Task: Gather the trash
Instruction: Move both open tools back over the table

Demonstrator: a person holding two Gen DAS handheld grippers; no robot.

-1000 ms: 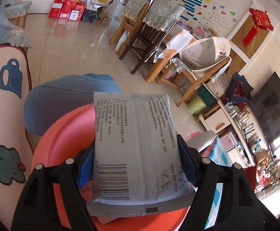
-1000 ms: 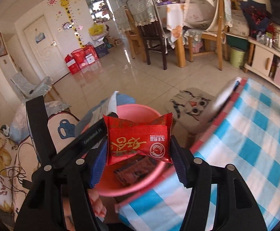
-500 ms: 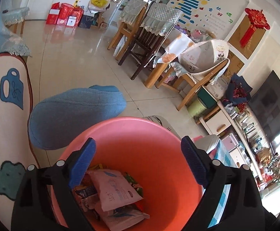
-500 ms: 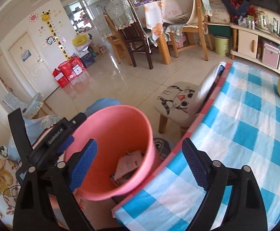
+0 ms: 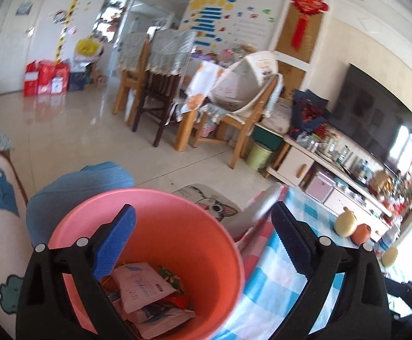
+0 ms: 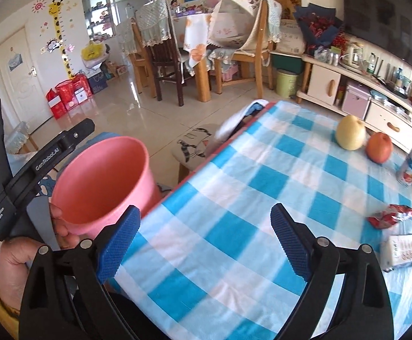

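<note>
Left wrist view: left gripper (image 5: 203,243) above the pink bin (image 5: 222,232) of wrappers (image 5: 140,286), right gripper (image 6: 206,240) over the checked tablecloth (image 6: 262,175), both jaws opening, empty.

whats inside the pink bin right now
Crumpled wrappers and packets lie piled at the bottom of the pink bin. The left tongs hide part of the pile, and anything underneath is covered.
</note>
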